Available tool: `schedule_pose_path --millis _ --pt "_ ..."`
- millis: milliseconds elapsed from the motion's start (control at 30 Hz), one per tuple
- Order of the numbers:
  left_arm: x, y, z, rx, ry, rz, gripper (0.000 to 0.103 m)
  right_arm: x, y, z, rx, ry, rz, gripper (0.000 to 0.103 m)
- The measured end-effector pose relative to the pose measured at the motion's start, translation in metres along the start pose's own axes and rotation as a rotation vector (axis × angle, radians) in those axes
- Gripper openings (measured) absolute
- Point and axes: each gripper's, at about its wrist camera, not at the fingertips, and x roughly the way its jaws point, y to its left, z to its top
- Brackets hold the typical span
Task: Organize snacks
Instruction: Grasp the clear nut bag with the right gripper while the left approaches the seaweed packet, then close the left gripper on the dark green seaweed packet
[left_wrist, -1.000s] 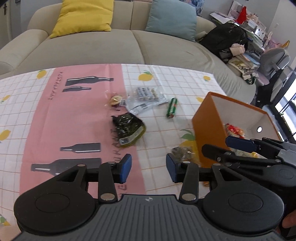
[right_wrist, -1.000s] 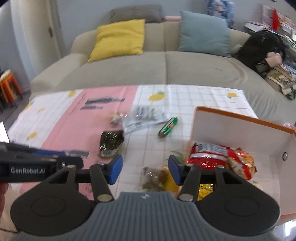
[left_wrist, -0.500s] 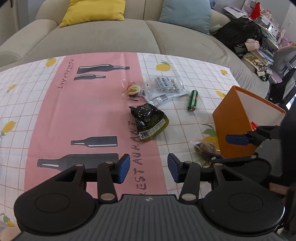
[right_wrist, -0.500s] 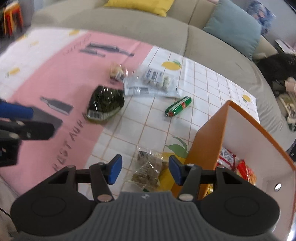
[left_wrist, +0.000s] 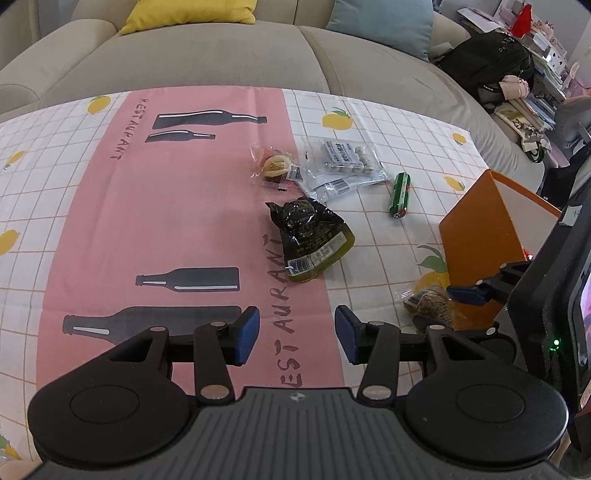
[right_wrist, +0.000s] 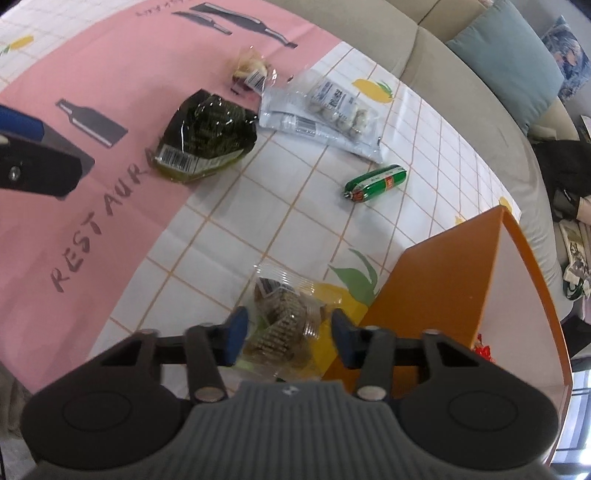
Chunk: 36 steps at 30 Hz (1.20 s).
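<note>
The right claw (right_wrist: 286, 338) has just been closing and straddles the clear crinkly packet of brown biscuits (right_wrist: 284, 325) beside the orange box (right_wrist: 443, 280) near the worktop's right edge, its pads not plainly pressing yet. The slippery film could squirt out, or a finger could snag the box wall. The left claw (left_wrist: 297, 339) hangs released over the pink-and-white checked tablecloth (left_wrist: 147, 221), a beige sofa (left_wrist: 258, 55) beyond.

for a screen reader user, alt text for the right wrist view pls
The right gripper straddles a clear packet of brown snacks beside an orange box, its jaws just closing in. Beyond, on the tablecloth, lie a dark green pouch and a green sausage stick.
</note>
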Motion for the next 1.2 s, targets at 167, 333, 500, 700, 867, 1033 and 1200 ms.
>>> schedule_pose_path --millis 167,333,500,700,867,1033,1200 --pt "0.007 0.002 0.002 -0.005 0.009 -0.011 0.056 0.003 -0.003 0.001 0.016 -0.007 0.020 0.033" --pt "0.013 0.003 0.007 -0.010 0.012 -0.029 0.056 0.002 -0.009 0.004 0.043 -0.025 0.057 0.030" --pt "0.019 0.007 0.016 -0.023 -0.008 -0.052 0.056 -0.002 -0.020 0.016 0.089 -0.069 0.097 0.029" --pt "0.031 0.021 0.029 -0.100 -0.041 -0.099 0.061 0.006 -0.043 0.046 0.181 -0.107 0.166 0.029" --pt "0.047 0.028 0.041 -0.157 -0.046 -0.113 0.065 0.026 -0.054 0.062 0.227 -0.090 0.173 0.030" --pt "0.067 0.024 0.050 -0.157 -0.027 -0.096 0.068 0.036 -0.054 0.064 0.226 -0.071 0.208 0.033" --pt "0.088 0.024 0.055 -0.148 -0.020 -0.049 0.068 0.034 -0.061 0.063 0.237 -0.044 0.239 0.038"
